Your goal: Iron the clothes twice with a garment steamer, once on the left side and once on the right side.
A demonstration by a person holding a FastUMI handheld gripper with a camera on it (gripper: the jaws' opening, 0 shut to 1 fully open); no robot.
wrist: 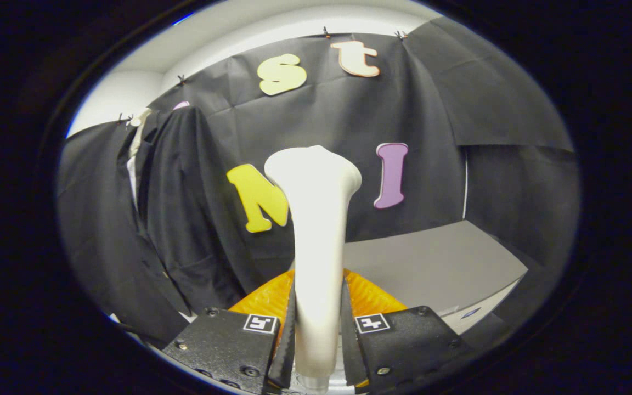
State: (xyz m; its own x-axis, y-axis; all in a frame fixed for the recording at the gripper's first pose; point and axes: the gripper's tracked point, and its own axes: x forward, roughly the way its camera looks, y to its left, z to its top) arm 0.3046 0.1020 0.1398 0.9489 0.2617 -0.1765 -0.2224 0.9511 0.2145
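My gripper (317, 323) is shut on the white garment steamer (316, 219), both fingers pressing on its slim handle. The steamer stands upright between the fingers, and its wider head rises above them, lifted off the table. A dark jacket (173, 208) with a white collar hangs on the booth wall, off to the left of the steamer and farther away. The steamer head is apart from the jacket and does not touch it.
A grey table (436, 263) runs to the right behind the steamer, its front corner at the right. The booth wall stands close behind it.
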